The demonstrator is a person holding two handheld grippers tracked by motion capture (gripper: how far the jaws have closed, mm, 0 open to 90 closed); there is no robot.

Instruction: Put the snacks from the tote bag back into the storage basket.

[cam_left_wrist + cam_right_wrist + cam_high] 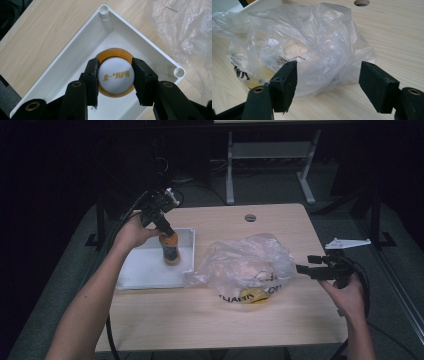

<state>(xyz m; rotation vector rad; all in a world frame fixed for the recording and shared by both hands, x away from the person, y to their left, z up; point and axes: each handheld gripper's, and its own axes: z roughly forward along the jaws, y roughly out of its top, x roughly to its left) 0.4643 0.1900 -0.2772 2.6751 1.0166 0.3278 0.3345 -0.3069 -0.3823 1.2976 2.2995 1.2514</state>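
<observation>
Bottle (115, 75) body hidden beneath white cap

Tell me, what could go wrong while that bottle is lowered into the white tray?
The left gripper pinches only the bottle by its white cap, so the tall bottle might swing or tip over once released. It also stands close to the tray wall beside the plastic bag, which it could knock.

The bottle's white cap (115, 76) reads "统一® 阿萨姆" in gold — the plastic bag (245, 265) shows broken black letters, unreadable.
</observation>
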